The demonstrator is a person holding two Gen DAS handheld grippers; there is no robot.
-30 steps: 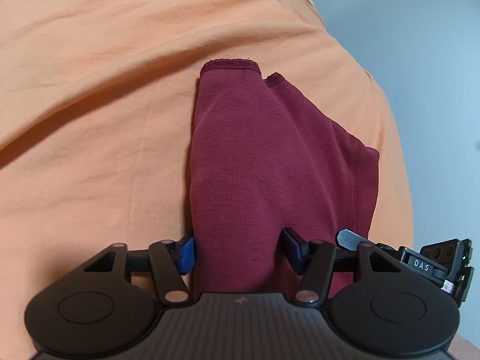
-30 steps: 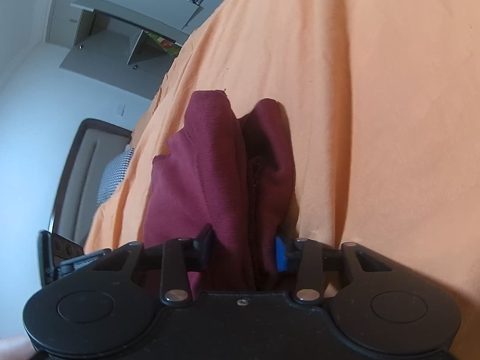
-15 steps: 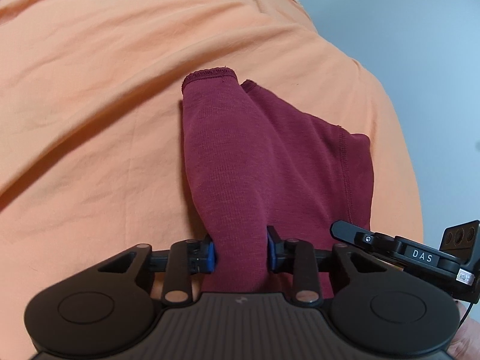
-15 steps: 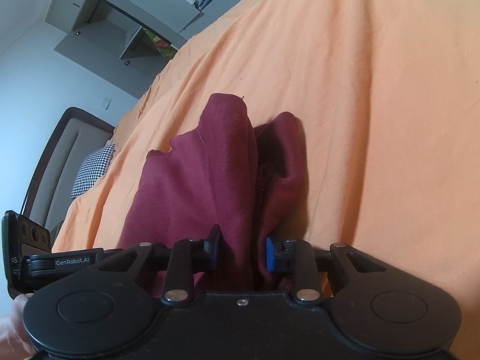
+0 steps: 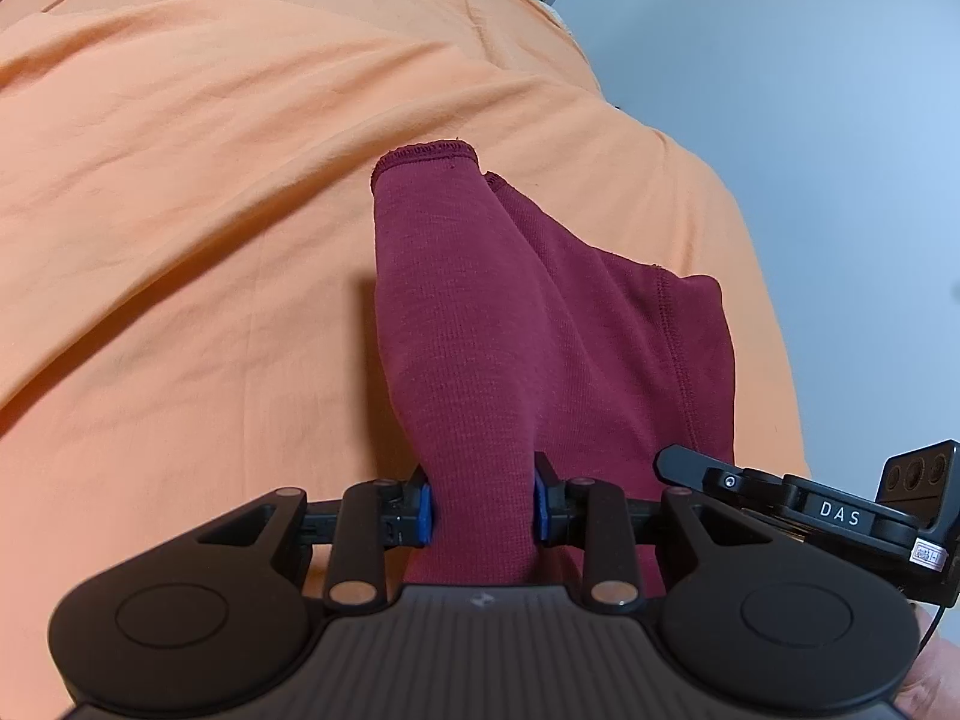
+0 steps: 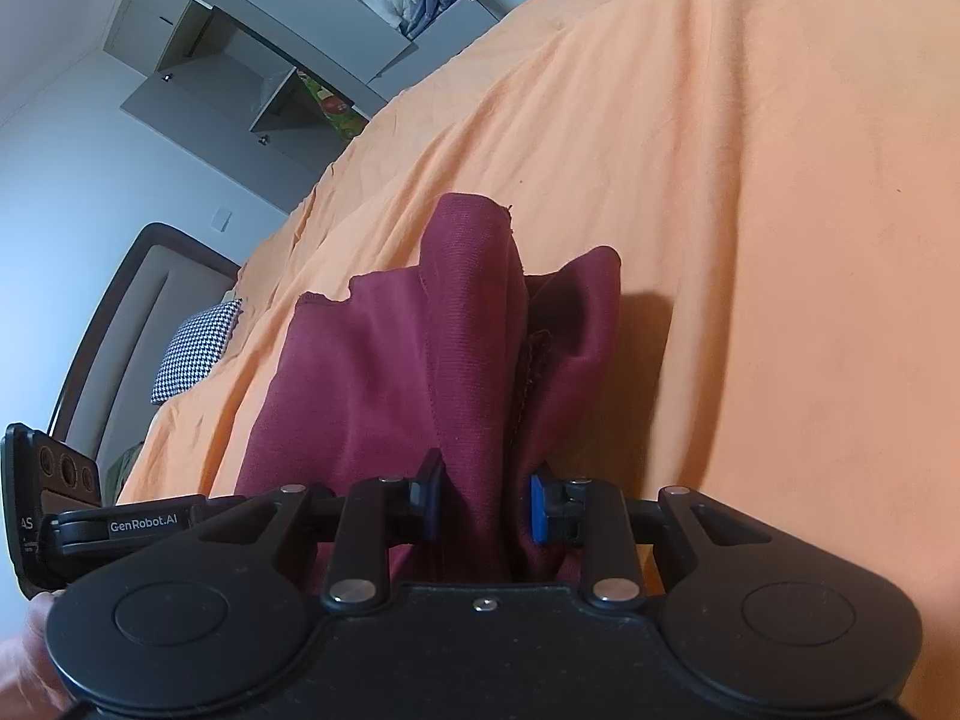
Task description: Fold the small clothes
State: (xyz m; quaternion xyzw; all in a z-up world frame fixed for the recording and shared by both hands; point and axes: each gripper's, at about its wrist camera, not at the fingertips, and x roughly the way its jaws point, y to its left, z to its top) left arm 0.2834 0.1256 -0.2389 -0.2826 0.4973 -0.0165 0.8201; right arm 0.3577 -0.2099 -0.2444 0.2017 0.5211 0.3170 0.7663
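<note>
A small dark red garment (image 5: 480, 324) hangs above an orange bedsheet (image 5: 180, 210), bunched into folds, its hemmed end pointing away from me. My left gripper (image 5: 483, 507) is shut on one near part of it, the blue pads pinching a thick fold. In the right wrist view the same garment (image 6: 408, 372) is held by my right gripper (image 6: 486, 507), shut on another bunched fold beside a seam. The two grippers sit close side by side; the right one (image 5: 798, 510) shows at the edge of the left view.
The orange sheet (image 6: 750, 210) spreads wide on all sides. A checked pillow (image 6: 195, 345) and a dark headboard (image 6: 114, 312) lie at the left of the right wrist view, with grey shelves and wardrobes (image 6: 270, 60) behind. A plain wall (image 5: 810, 60) stands beyond the bed.
Both grippers closed from open onto the garment's near edge, then lifted it off the sheet; the garment now hangs lengthwise from them.
</note>
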